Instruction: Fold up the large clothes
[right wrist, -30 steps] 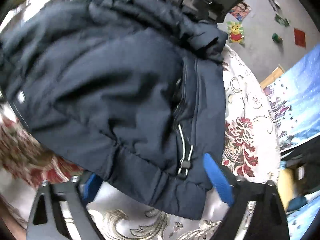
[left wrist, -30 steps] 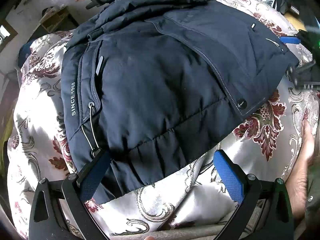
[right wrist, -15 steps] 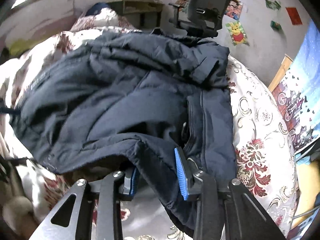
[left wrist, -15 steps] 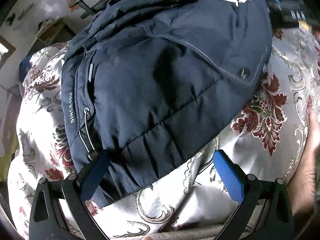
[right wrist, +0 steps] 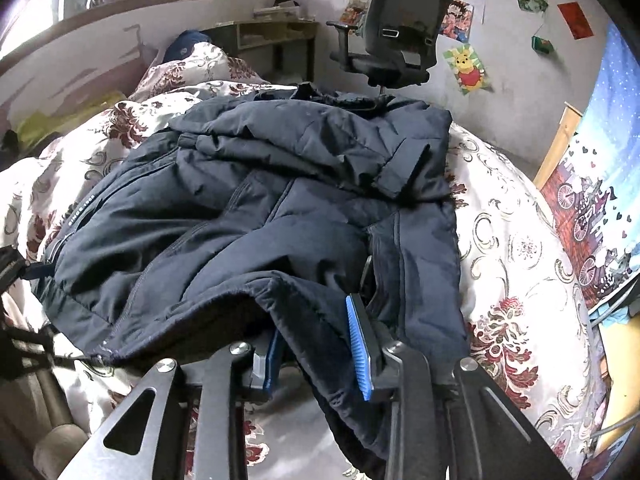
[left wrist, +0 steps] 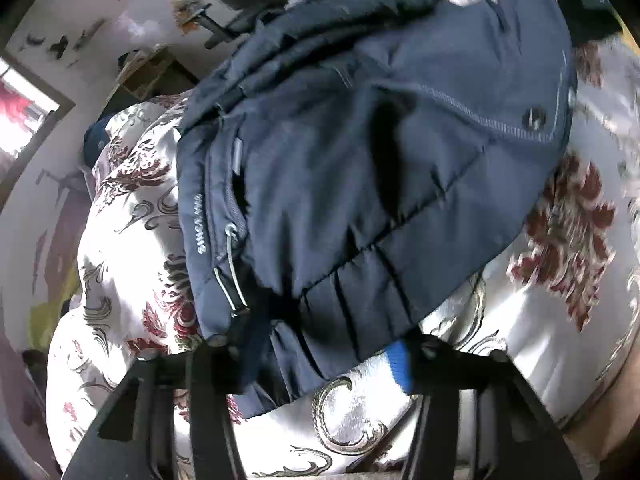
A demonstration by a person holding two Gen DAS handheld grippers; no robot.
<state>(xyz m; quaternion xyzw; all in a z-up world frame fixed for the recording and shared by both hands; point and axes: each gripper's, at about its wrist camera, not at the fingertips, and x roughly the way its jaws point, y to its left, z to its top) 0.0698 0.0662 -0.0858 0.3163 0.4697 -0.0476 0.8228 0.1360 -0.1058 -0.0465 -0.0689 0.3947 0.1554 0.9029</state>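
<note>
jacket [right wrist: 280, 208]: navy padded, bunched and creased, on the floral bedspread [right wrist: 520, 240] toward its near edge | right gripper [right wrist: 316, 344]: fingers pinching the lifted hem fold | left gripper [left wrist: 316, 356]: fingers closed in on the hem corner beside the drawcord [left wrist: 232, 276] | white lettering on side seam, snap button showing

Both cameras sit low and very close to the dark jacket [left wrist: 360, 184] on the bed [left wrist: 132, 280]. The left one looks along its near edge from the left corner. The right one looks from the right corner toward the black chair [right wrist: 396, 36]. Both see the jacket, bed and chair.
</note>
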